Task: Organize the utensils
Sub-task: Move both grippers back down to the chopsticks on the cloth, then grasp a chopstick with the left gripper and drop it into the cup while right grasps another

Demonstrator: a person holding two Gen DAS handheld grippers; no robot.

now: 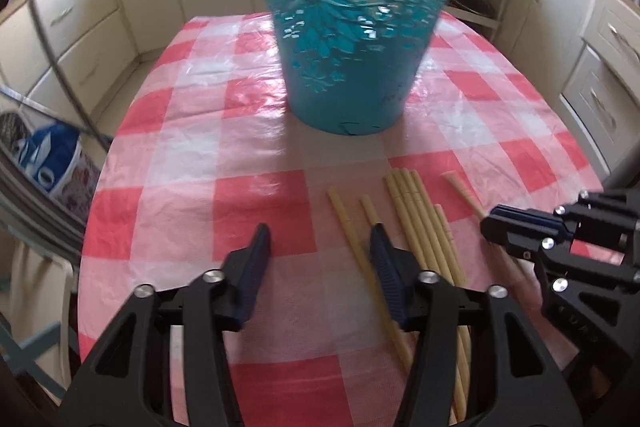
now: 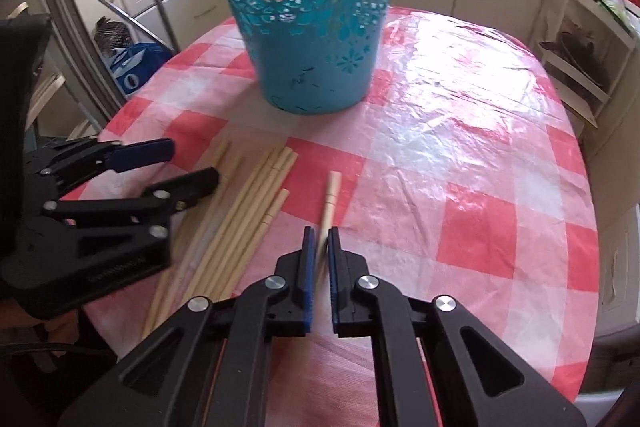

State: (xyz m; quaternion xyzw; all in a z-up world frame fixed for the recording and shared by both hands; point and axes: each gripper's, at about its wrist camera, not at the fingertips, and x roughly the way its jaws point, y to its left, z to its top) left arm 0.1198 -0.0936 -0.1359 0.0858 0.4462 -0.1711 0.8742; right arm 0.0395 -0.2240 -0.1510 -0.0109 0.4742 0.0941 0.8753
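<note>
Table: round, red-and-white checked plastic cloth point(image 2: 460, 163).
Bin: my teal perforated floral plastic basket point(image 2: 308, 11), upright at 12 o'clock.
Loose chopsticks: pale wooden bundle point(image 2: 244, 227) at 10 o'clock; a sweep would scatter them.
Right gripper point(image 2: 319, 239): pinching one wooden chopstick point(image 2: 330, 199) low down; I judge it may pivot or slip.
Left gripper point(image 1: 318, 241): jaws apart, holding nothing, hovering above bundle.

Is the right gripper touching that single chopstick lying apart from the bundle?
Touching. In the right wrist view, the right gripper has its blue pads closed against the single chopstick, no gap showing on either side.
</note>
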